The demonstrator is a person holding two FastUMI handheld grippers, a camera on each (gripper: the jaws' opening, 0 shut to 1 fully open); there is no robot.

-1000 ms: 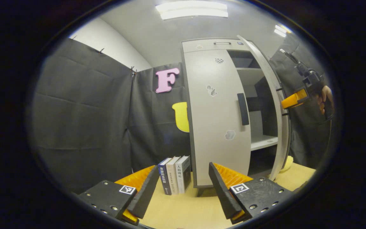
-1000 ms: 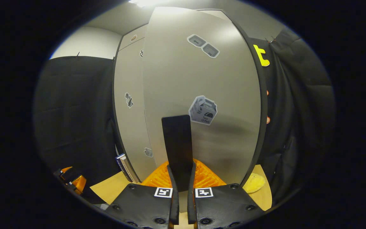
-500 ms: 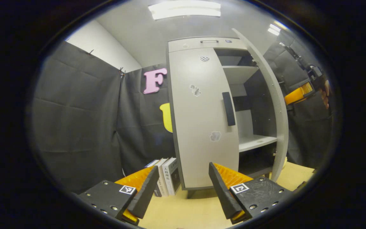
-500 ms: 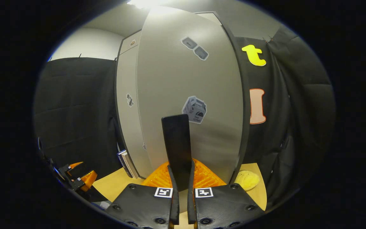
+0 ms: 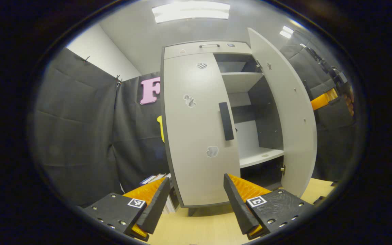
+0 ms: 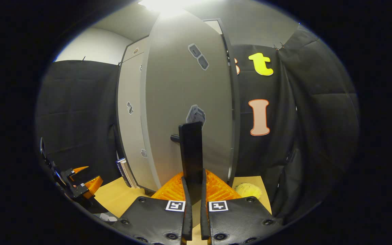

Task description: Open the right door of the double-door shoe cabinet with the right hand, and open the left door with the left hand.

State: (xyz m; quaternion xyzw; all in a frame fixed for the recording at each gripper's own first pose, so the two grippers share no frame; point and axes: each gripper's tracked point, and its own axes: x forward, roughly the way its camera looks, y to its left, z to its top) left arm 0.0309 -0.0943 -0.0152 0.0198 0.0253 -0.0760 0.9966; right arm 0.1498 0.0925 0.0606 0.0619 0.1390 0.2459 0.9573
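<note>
The shoe cabinet [image 5: 196, 136] stands on the counter [image 5: 202, 228] before my left hand-held gripper [image 5: 196, 200]. Its left door [image 5: 196, 129] is closed; its right door [image 5: 284, 112] stands swung out to the right. Books [image 5: 153, 178] stand left of the cabinet. My right hand-held gripper [image 6: 193, 190] clamps the right door's handle [image 6: 191, 153].

walls: black cloth [image 5: 80, 129], white wall [image 5: 104, 51] above | ceiling: grey, light panel [image 5: 191, 11] lit | table [image 5: 202, 228]: light wood

Recording booth, black cloth walls [image 5: 80, 119] (pinned up), shoe cabinet [image 5: 196, 136] on wooden table [image 5: 209, 228].
</note>
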